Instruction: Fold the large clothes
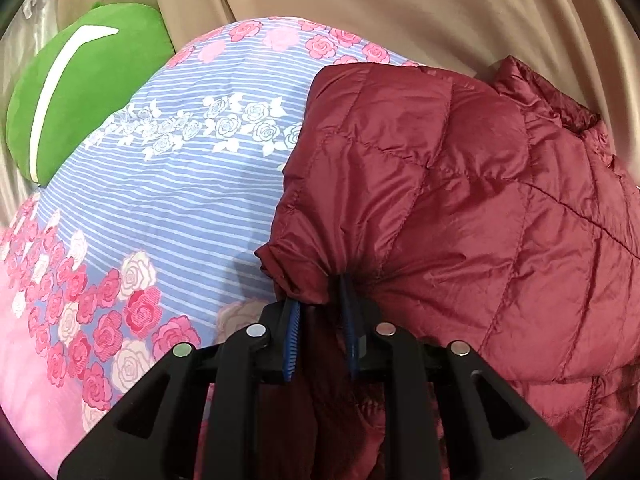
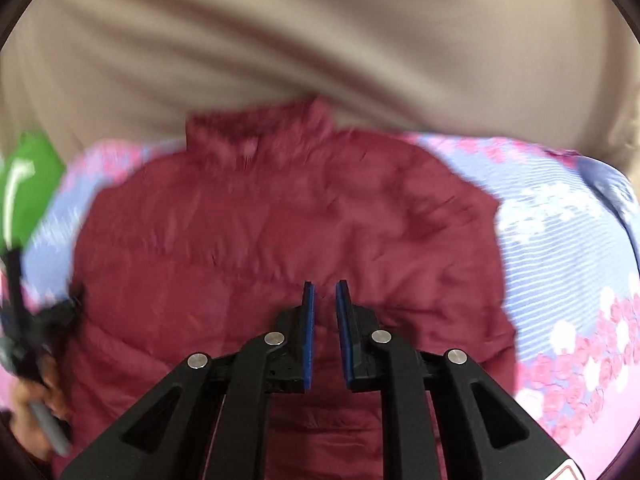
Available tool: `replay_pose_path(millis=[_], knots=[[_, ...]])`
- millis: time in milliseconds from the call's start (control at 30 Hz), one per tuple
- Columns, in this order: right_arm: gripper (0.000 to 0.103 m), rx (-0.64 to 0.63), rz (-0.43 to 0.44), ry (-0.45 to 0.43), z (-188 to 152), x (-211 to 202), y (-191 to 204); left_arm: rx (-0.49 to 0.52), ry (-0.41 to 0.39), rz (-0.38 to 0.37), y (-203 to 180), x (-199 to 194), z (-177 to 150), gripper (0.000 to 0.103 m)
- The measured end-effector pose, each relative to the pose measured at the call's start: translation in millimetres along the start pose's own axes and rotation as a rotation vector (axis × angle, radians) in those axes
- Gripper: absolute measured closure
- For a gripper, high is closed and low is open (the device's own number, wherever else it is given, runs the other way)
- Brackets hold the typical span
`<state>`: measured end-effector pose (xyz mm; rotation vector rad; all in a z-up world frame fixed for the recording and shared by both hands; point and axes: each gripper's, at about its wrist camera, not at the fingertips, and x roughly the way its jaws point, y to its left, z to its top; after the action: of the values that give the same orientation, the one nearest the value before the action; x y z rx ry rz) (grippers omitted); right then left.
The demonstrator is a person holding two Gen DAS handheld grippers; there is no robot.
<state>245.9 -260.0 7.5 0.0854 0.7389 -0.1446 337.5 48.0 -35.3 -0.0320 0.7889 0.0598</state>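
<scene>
Jacket hem clamped in your left gripper.
Right gripper stands slightly apart, empty, above blurred fabric.

No readable text, numbers or brand names in either view. Green cushion carries only a plain white stripe, no letters. Bed sheet has printed roses and stripes, no words. Dark red puffer jacket shows no legible label or logo. A red-outlined sticker corner sits at the bottom edge of the right wrist view, cut off by the frame, nothing on it can be read.
</scene>
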Motion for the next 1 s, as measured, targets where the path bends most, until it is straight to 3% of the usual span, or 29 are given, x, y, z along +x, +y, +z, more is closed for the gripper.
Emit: replay_pose_path(millis=[67,233,300,367,400,567,633,700,733,767,800,933,1000], knots=[[0.1,-0.016,-0.056,0.04,-6,24,-3,0.004,0.001,0.005,-1,0,0,0.084],[0.101,0.089,-0.067,0.033,-7,24,-41,0.002,0.001,0.0,-1,1,1,0.082],[0.092,0.112,-0.086,0.005,-10,4,-56,-0.023,0.003,-0.013,5,1,-1,0.075],[0.088,0.103,-0.11,-0.023,-19,-15,-65,-0.077,0.015,-0.028,16,2,-3,0.059],[0.086,0.099,-0.105,-0.029,-24,-22,-69,-0.11,0.024,-0.04,24,1,-6,0.057],[0.048,0.095,-0.013,0.01,-45,-32,-81,-0.135,0.023,-0.066,34,-9,-20,0.056],[0.045,0.078,0.021,0.05,-42,-15,-76,-0.129,0.024,-0.059,33,-13,-25,0.055],[0.052,0.073,0.036,0.093,-40,3,-69,-0.13,0.024,-0.055,35,-17,-30,0.055],[0.082,0.056,0.017,0.113,-37,14,-63,-0.131,0.024,-0.055,36,-19,-32,0.055],[0.098,0.044,0.005,0.109,-35,16,-60,-0.133,0.023,-0.057,38,-21,-35,0.055],[0.102,0.045,-0.002,0.092,-29,14,-57,-0.134,0.023,-0.058,39,-22,-37,0.055],[0.103,0.076,-0.047,-0.126,2,-25,-61,-0.129,0.022,-0.056,42,-26,-42,0.055],[0.103,0.081,-0.08,-0.072,10,-3,-67,-0.121,0.025,-0.05,41,-25,-42,0.054]])
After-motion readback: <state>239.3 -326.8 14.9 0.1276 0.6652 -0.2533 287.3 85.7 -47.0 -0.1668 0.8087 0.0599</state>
